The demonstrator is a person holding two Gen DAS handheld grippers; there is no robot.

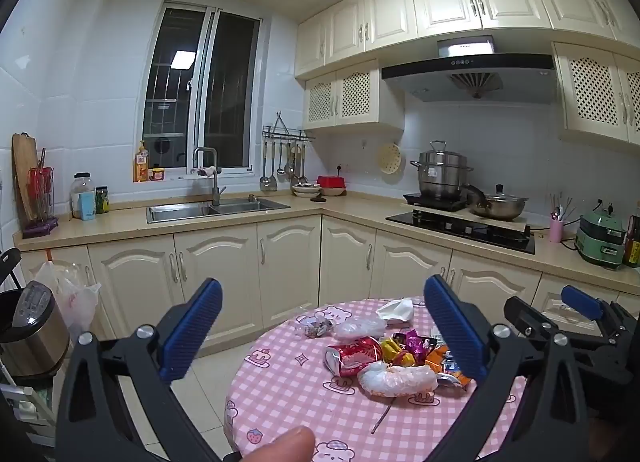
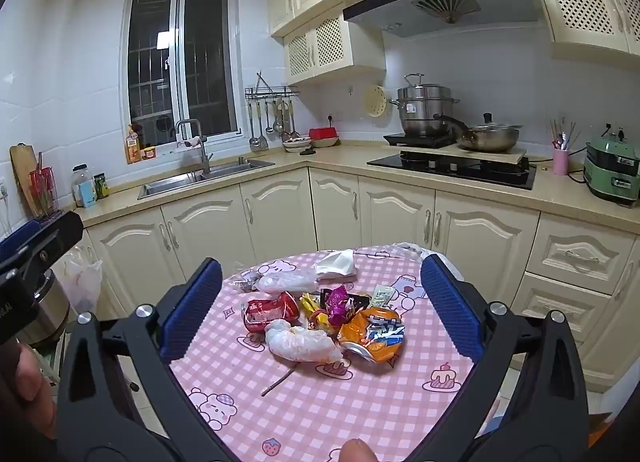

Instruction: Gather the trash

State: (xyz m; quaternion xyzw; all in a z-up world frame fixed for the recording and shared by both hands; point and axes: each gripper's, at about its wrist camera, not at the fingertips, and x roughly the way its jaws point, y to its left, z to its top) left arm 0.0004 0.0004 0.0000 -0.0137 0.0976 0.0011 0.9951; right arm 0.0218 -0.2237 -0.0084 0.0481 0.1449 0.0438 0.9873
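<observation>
Blue-padded fingers of your right tool fill the bottom of the right wrist view, spread wide with nothing between the pads; a fingertip shows at the lower edge. Your left tool stands the same way, fully spread and empty, hovering off the left edge of the tabletop, which wears a pink checked cloth with cartoon prints.

Items on the tabletop, from the tools outward:
- one thin stick, lying alone nearest you;
- one crumpled clear plastic bag, just behind the stick;
- one crushed orange can, touching the bag on its right;
- one crushed red can, on its side, just left of the bag;
- assorted sweet wrappers, purple and yellow, piled between the two cans;
- one small pale sachet, behind the orange can;
- a second clear bag and a small foil scrap, farther back on the left;
- one crumpled white tissue, near the far edge.

Off the tabletop: a white plastic bag hangs at the base cabinets on the left, beside a steel appliance. It may be the place for the trash; the pictures do not settle that.

Status: no piece is lifted and every item listed lies on the cloth. By this showing the collecting has not begun, and the whole pile is left to gather.
</observation>
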